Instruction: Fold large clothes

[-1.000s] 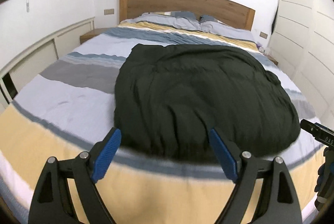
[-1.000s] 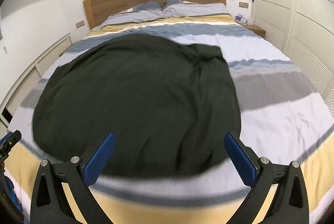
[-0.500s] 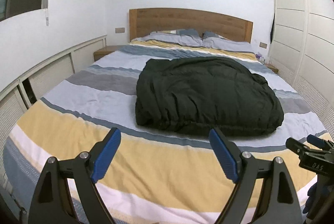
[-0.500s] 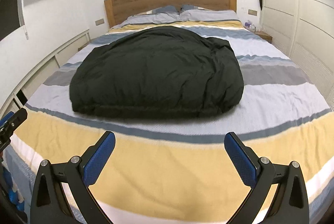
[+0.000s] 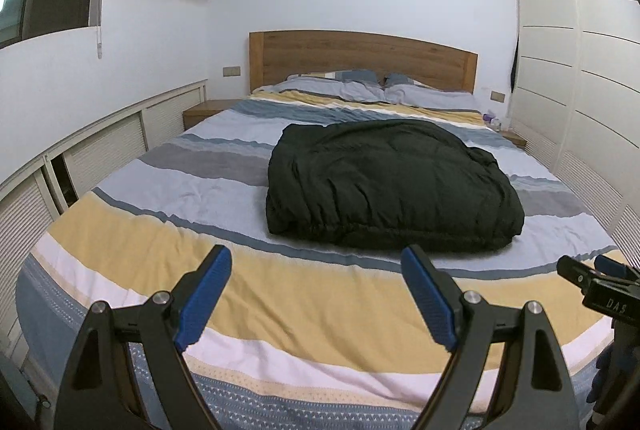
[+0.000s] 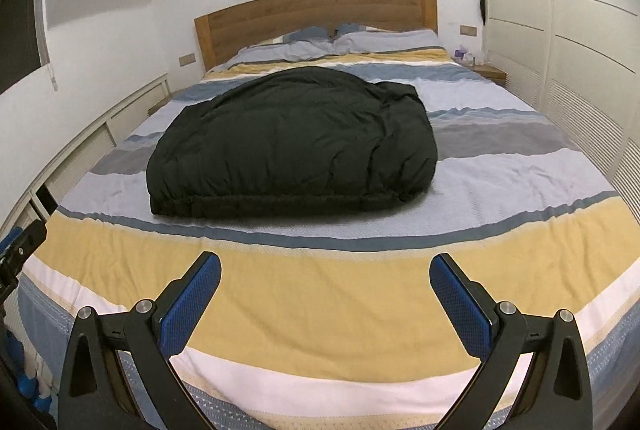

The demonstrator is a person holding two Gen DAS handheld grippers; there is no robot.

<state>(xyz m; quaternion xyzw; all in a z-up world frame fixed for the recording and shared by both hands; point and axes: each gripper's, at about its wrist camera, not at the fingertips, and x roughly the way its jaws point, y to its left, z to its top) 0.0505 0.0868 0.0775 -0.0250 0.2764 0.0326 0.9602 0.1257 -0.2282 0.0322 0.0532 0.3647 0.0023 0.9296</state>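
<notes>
A dark green puffy garment (image 5: 390,181) lies folded in a rough rectangle on the middle of the bed; it also shows in the right wrist view (image 6: 296,145). My left gripper (image 5: 316,294) is open and empty, held back over the foot of the bed, well short of the garment. My right gripper (image 6: 326,294) is open and empty too, at a like distance from it. The right gripper's tip shows at the right edge of the left wrist view (image 5: 600,286). The left one shows at the left edge of the right wrist view (image 6: 20,246).
The bed (image 5: 280,294) has a striped yellow, white, grey and blue cover, pillows (image 5: 360,89) and a wooden headboard (image 5: 360,59). Low white cabinets (image 5: 100,157) line the left wall. White wardrobes (image 5: 580,89) stand on the right. Small nightstands (image 6: 490,71) flank the headboard.
Both grippers have drawn back from the garment toward the foot of the bed and tilted up, both open throughout. The garment lies still.
</notes>
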